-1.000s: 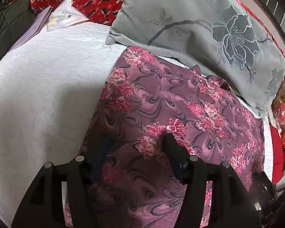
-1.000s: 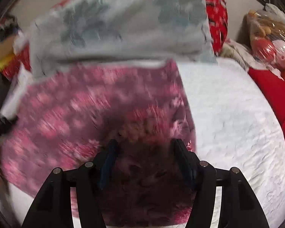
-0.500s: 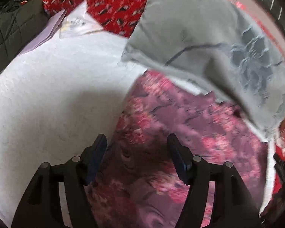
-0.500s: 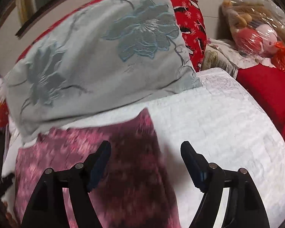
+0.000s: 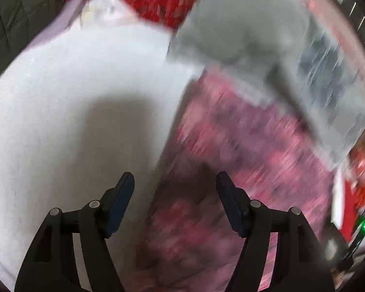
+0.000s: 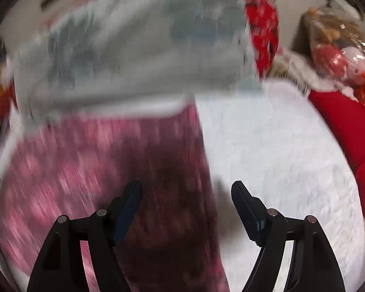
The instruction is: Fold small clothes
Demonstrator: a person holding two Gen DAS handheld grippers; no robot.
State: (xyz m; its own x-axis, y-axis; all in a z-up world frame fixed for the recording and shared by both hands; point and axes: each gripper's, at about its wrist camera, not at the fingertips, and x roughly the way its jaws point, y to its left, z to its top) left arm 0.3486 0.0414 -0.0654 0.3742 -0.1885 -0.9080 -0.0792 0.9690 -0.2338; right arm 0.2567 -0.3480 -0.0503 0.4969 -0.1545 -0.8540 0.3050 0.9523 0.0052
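Released since a second ago: both jaw pairs then pressed into the floral cloth, now lifted clear and shifted outward to its side edges. Left hand-held gripper [image 5: 175, 182] jaws apart, just been opening, nothing gripped; cloth [image 5: 243, 160] edge below the gap. Right hand-held gripper [image 6: 186, 191] likewise apart, empty, above the cloth [image 6: 104, 160] edge. Cloth flat on white bed [image 5: 68, 112], far end touching grey pillow [image 6: 133, 48].
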